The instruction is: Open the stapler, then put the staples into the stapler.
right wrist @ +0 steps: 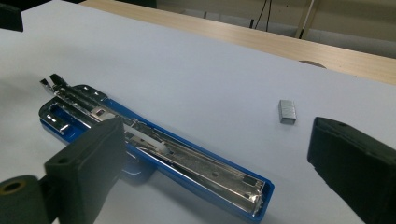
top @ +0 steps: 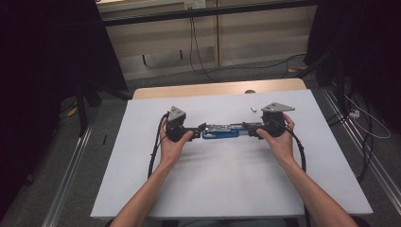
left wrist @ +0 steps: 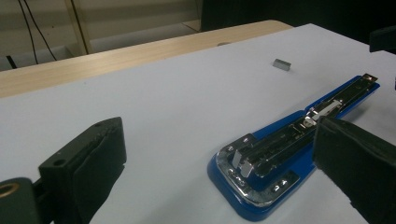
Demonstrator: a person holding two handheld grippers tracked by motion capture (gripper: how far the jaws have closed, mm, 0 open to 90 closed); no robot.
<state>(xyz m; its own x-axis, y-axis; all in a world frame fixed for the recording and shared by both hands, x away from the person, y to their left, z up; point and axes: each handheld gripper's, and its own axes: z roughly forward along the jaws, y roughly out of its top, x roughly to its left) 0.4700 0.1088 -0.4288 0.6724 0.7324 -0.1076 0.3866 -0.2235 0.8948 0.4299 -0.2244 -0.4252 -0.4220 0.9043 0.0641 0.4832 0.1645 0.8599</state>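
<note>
A blue stapler (top: 220, 131) lies opened out flat on the white table top (top: 227, 179), its metal staple channel facing up. My left gripper (top: 201, 128) is at its left end and my right gripper (top: 246, 128) at its right end, each held by a hand. In the left gripper view the stapler (left wrist: 280, 140) lies low between the wide-apart jaws of the left gripper (left wrist: 219, 140), and the right jaw hides part of it. In the right gripper view the stapler (right wrist: 154, 140) runs past the left jaw of the open right gripper (right wrist: 219, 140). No pad presses on it.
A small grey block of staples (top: 253, 109) (left wrist: 282, 64) (right wrist: 287, 112) lies on the white top beyond the stapler's right end. A wooden table edge (top: 217, 89) runs along the far side. Cables and dark curtains surround the table.
</note>
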